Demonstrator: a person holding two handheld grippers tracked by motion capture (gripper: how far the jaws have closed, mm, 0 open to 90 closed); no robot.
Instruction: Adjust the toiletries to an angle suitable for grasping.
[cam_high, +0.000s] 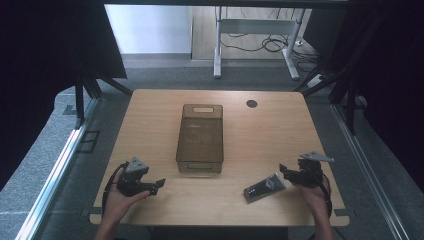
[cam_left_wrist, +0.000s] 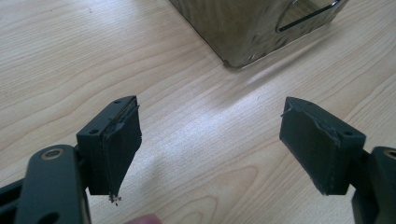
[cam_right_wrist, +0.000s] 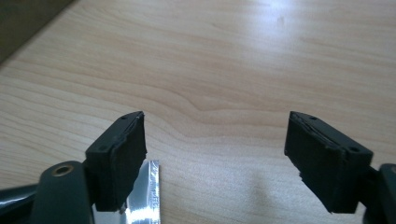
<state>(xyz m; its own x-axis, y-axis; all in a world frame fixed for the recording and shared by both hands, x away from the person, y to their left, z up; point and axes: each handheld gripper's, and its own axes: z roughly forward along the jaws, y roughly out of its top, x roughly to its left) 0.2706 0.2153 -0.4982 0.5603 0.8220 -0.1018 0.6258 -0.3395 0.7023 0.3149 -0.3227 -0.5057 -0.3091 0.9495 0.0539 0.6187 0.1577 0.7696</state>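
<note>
The dark flat tube with a silver crimped end (cam_high: 264, 187) lies near the surface's front right edge, its long axis slanting, just left of the right gripper (cam_high: 286, 171), fingers spread wide apart and empty.

pale wood-grain table (cam_high: 150, 125), with a translucent smoky-brown bin (cam_high: 200, 137) at its middle. nearer than the bin, black left gripper (cam_high: 159, 184) and black right gripper (cam_high: 283, 171), each topped grey. beside the right gripper, dark tube (cam_high: 264, 187), silver crimped end (cam_right_wrist: 147, 196).
</note>
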